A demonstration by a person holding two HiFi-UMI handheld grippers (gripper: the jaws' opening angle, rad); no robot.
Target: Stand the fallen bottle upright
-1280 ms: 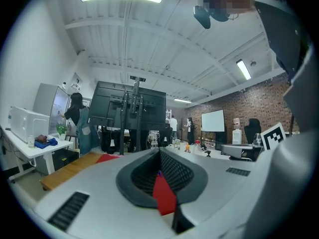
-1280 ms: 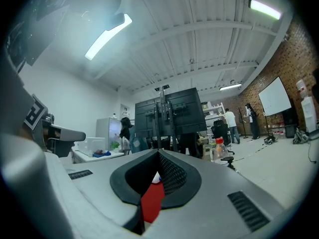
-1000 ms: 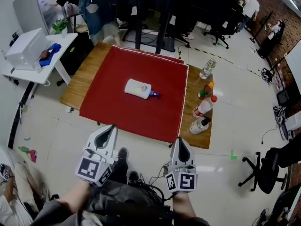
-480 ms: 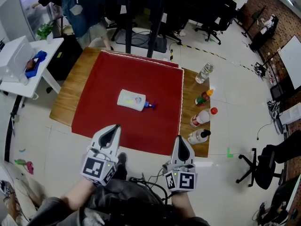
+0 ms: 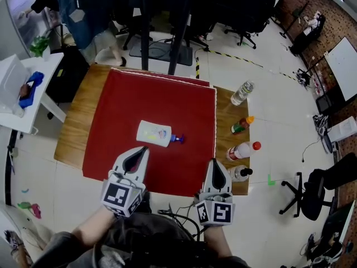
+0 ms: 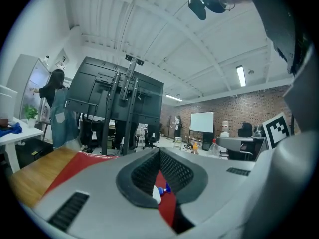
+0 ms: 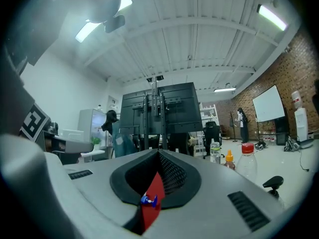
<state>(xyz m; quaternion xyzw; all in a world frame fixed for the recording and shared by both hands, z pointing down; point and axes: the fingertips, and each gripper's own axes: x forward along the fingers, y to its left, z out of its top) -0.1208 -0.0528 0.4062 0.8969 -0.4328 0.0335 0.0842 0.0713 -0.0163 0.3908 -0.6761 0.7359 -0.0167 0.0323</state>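
While the bottle [image 5: 155, 133] lies on its side, neither gripper touches it. Far left: white side table [image 5: 14, 111] with a blue item [image 5: 29, 87] on it, apart from the wood table [image 5: 71, 133]. Red cloth [image 5: 159, 102] covers most of the wood table, with bare wood on the left and right strips. Left gripper [image 5: 143, 149] comes in over the near cloth edge, jaws together, nothing held; in head view its tip sits just short of the bottle's near side. Left gripper view shows only a sliver of cloth and bottle through the slit below the closed tips. Bottle is mid-cloth, white with a coloured label, blue cap [image 5: 179, 139] pointing right. Right gripper [image 5: 215, 163] is at the near right of the cloth, jaws likewise closed and empty, well apart from the bottle; its view shows the blue cap through the slit. Right wood strip holds four more bottles in a row, far to near: clear water bottle [image 5: 244, 92], orange-cap bottle [image 5: 241, 125], red-cap bottle [image 5: 244, 149], black-cap bottle [image 5: 240, 173]. The last two lie tilted or flat; can't tell exactly. Office chair [image 5: 312, 191] stands on the floor far right.
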